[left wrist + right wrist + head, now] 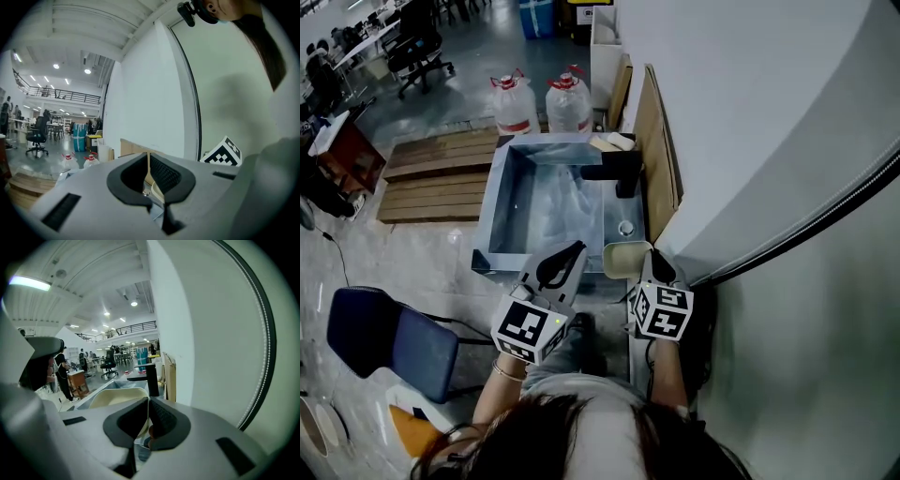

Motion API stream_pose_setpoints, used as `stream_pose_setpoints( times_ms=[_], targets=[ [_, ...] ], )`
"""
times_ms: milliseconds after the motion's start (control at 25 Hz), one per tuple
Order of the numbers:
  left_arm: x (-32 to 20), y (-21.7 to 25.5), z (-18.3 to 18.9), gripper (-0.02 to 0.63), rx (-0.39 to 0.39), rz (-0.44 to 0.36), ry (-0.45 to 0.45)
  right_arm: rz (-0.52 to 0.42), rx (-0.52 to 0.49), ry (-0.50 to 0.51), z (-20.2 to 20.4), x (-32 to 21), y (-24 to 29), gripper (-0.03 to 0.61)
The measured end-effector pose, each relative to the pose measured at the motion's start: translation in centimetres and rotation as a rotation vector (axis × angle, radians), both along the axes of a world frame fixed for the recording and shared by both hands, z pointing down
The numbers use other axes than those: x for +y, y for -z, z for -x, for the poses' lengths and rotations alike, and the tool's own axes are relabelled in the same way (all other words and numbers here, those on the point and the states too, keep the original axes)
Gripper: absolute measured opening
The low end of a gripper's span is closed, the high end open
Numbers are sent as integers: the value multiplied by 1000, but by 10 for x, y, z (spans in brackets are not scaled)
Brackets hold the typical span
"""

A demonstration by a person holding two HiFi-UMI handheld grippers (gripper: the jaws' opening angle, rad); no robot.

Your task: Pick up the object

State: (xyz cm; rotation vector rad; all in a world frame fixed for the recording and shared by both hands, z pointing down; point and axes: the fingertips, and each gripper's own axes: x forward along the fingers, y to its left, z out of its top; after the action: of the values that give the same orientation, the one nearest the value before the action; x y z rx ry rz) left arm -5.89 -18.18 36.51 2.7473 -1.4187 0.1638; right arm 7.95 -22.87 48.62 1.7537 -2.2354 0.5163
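Sink: a rectangular stainless-steel sink basin (501,202) stands against a white wall.
Sink contents: a pale, translucent crumpled sheet (567,202) lies across the basin floor. A round metal drain fitting (625,227) sits at the right side, near the faucet.
Faucet: a black square-section faucet (619,169) (151,376) stands at the sink's right side, with its spout reaching left over the basin.
Jugs: two clear water jugs with red caps (516,105) (569,101) stand on the floor just beyond the sink's far rim. Their fill level cannot be told.
Object: a cream rounded-square bowl (623,260) (115,399) has a thin wall and a smooth, plain surface. Its inside shows only that same cream surface.
Object location: the bowl is at the near right corner of the sink, over the near rim, between the two tools.
Right tool: the right tool (647,255) (148,399) has its jaws closed on the bowl's right wall. The wall runs edge-on between the jaws, and the rest of the bowl lies to their left.
Left tool: the left tool (577,248) (149,157) has its jaws narrowed to a thin slit with nothing gripped. Its tip is over the near rim, just left of the bowl.
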Motion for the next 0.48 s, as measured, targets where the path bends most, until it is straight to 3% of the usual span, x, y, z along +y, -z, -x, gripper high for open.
stream_pose_setpoints(
  times_ms=[480],
  targets=[
    [32, 15, 6, 9, 11, -42, 25, -107, -23, -12, -2, 30, 44, 32]
  ],
)
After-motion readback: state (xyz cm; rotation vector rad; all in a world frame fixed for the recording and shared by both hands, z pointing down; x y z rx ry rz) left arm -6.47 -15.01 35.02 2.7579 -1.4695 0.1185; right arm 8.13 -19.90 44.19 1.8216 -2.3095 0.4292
